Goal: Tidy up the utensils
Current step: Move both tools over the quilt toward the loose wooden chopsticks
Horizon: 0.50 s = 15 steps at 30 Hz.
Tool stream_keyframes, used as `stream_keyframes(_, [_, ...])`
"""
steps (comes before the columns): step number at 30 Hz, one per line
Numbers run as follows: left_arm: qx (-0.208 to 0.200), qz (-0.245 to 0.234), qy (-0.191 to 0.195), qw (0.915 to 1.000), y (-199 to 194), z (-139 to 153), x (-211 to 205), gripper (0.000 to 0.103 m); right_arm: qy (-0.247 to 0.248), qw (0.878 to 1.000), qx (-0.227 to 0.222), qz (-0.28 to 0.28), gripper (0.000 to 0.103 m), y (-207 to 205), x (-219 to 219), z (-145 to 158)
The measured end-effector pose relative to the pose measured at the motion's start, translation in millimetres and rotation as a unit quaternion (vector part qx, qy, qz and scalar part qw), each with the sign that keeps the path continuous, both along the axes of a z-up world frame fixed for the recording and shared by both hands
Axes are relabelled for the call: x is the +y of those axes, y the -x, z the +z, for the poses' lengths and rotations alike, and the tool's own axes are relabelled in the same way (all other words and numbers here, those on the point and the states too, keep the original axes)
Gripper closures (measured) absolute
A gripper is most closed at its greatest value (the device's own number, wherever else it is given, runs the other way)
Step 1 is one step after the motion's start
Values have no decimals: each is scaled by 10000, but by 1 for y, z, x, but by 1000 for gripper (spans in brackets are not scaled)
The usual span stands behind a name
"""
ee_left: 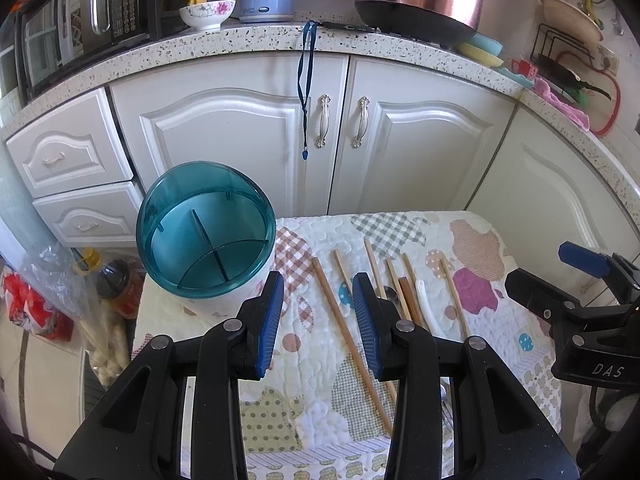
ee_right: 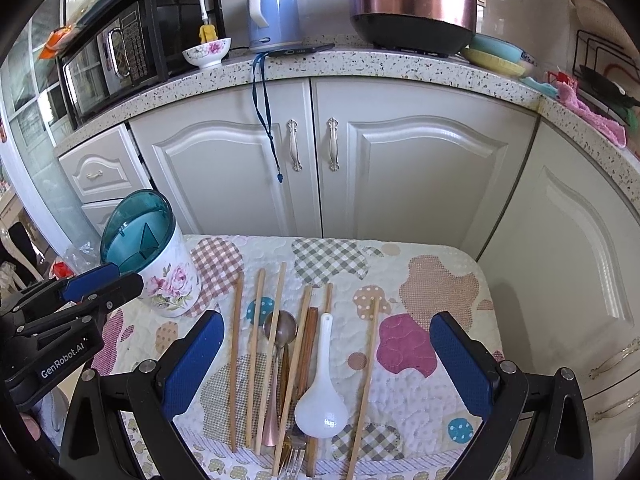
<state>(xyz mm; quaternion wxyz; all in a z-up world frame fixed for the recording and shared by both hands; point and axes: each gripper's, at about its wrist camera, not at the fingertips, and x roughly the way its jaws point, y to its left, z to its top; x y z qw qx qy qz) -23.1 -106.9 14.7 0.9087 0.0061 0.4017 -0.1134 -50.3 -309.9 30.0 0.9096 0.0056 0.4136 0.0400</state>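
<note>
A floral utensil holder (ee_right: 170, 280) with a teal divided insert (ee_left: 206, 228) stands at the table's far left. Several wooden chopsticks (ee_right: 256, 356), a metal spoon (ee_right: 280, 330), a white ceramic spoon (ee_right: 322, 396), dark chopsticks (ee_right: 310, 344) and a fork (ee_right: 292, 460) lie side by side on the patchwork cloth (ee_right: 436, 288). My left gripper (ee_left: 318, 292) is open and empty above a chopstick (ee_left: 348, 340), right of the holder. My right gripper (ee_right: 326, 336) is wide open and empty above the utensils. It also shows in the left wrist view (ee_left: 560, 276).
The small table stands against white cabinets (ee_right: 312, 152). On the counter sit a microwave (ee_right: 116, 52), a floral bowl (ee_right: 206, 54), a blue kettle (ee_right: 274, 16) and a rice cooker (ee_right: 412, 4). Bags and a bottle (ee_left: 116, 280) sit on the floor at the left.
</note>
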Motion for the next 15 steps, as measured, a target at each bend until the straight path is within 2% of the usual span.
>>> stream_keyframes(15, [46,1,-18,10000,-2,-4,-2,68,46,10000,67,43,0,-2,1,-4])
